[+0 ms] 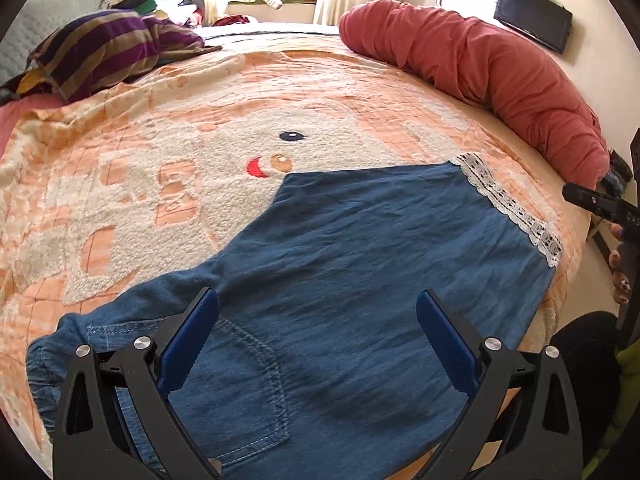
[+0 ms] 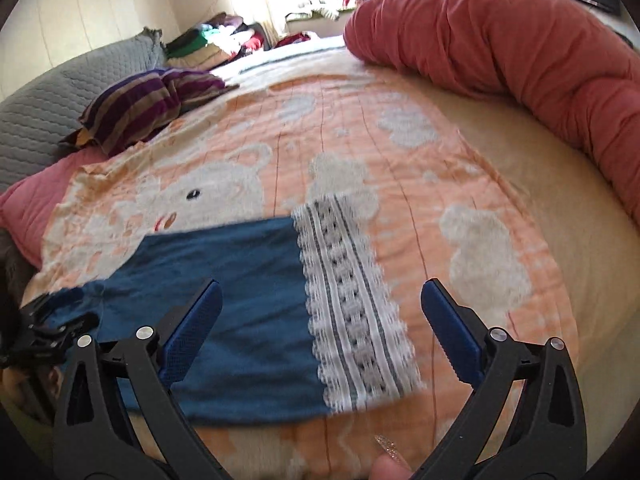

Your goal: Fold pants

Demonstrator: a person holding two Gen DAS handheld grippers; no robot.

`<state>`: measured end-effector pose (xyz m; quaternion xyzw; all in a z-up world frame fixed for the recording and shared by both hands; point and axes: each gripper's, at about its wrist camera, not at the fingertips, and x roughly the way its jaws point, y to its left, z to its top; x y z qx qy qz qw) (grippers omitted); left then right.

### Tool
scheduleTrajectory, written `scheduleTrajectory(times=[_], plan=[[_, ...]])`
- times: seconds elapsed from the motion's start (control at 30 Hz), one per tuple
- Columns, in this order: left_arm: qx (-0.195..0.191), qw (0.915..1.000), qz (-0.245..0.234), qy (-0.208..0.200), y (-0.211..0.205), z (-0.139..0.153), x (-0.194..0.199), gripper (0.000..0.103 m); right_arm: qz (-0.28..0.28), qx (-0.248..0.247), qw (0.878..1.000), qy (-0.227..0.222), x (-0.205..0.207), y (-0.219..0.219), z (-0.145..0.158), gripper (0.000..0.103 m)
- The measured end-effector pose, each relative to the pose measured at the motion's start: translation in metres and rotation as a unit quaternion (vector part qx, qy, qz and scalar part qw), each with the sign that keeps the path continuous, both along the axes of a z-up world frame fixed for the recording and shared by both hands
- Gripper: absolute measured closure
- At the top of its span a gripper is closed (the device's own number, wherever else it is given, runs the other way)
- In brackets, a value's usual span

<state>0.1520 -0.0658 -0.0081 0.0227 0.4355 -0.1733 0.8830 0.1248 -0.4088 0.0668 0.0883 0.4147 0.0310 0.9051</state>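
Blue denim pants (image 1: 340, 264) lie flat on an orange blanket, folded leg on leg, with a white lace hem (image 1: 508, 204) at the right end and a stitched back pocket (image 1: 256, 384) near me. My left gripper (image 1: 318, 304) hovers open above the waist and pocket end, holding nothing. In the right wrist view the pants (image 2: 224, 304) end in the wide lace hem (image 2: 352, 304). My right gripper (image 2: 320, 296) stands open above that hem with nothing between its fingers. The right gripper's body also shows at the right edge of the left wrist view, held by a hand (image 1: 620, 272).
The orange blanket with white bear shapes (image 1: 200, 168) covers the bed. A long rolled red quilt (image 1: 500, 72) runs along the far right side. A purple striped pillow (image 1: 108, 52) and a grey cushion (image 2: 36, 120) sit at the far left. Clothes are piled near the window.
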Motion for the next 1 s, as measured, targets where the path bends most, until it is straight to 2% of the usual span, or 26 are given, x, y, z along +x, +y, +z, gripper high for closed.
scheduleTrajectory(times=[0.27,0.47,0.6,0.7,0.73,0.8,0.9,0.93,1.0], plan=[[0.027,0.9981,-0.054,0.005,-0.055,0.011,0.027,0.005,-0.011,0.024,0.998,0.054,-0.017,-0.013,-0.017,0.009],[0.032,0.9930,-0.110,0.027,-0.126,0.018,0.079,0.005,-0.023,0.037,0.993,0.114,-0.003,-0.013,-0.044,0.009],[0.076,0.9854,-0.150,0.027,-0.180,0.008,0.111,0.005,-0.034,0.069,0.988,0.137,0.002,-0.021,-0.058,0.009],[0.085,0.9809,-0.170,0.042,-0.207,-0.007,0.134,0.005,-0.044,0.096,0.984,0.147,0.006,-0.027,-0.066,0.010],[0.079,0.9809,-0.171,0.050,-0.211,-0.011,0.139,0.005,-0.039,0.100,0.984,0.142,0.005,-0.026,-0.064,0.012],[0.047,0.9797,-0.178,0.080,-0.219,-0.023,0.156,0.005,-0.027,0.110,0.985,0.133,0.004,-0.025,-0.062,0.029],[-0.016,0.9768,-0.176,0.121,-0.220,-0.038,0.173,0.005,-0.034,0.123,0.983,0.132,0.003,-0.030,-0.063,0.030],[-0.037,0.9735,-0.179,0.137,-0.221,-0.043,0.178,0.006,-0.036,0.129,0.982,0.132,0.002,-0.032,-0.064,0.030],[-0.051,0.9703,-0.185,0.147,-0.224,-0.050,0.181,0.006,-0.039,0.139,0.981,0.133,0.005,-0.035,-0.066,0.030]])
